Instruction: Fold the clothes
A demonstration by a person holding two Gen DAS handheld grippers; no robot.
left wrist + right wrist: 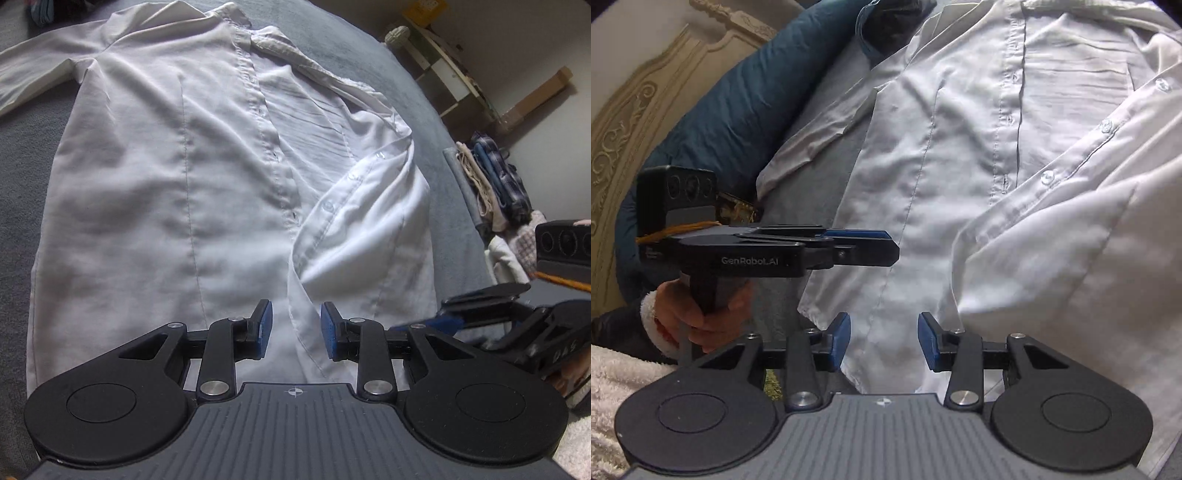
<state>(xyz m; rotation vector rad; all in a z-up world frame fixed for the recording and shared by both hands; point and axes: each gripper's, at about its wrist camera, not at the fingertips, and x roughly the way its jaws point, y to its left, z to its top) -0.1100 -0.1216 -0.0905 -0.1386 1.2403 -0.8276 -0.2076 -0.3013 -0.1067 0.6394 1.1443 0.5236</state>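
White shirt (166,184) spread flat, unbuttoned, right front panel rumpled.

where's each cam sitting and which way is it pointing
Left wrist: sits on the left gripper, looking forward over the hem and up the white button-up shirt spread on the grey bed cover; its own open blue-padded fingers show, plus the right gripper at the right edge.
Right wrist: sits on the right gripper, looking across the same shirt's lower front; its own open fingers show, plus the left gripper seen side-on and the hand holding it.
Shared: the shirt, its button placket, and each other's gripper.
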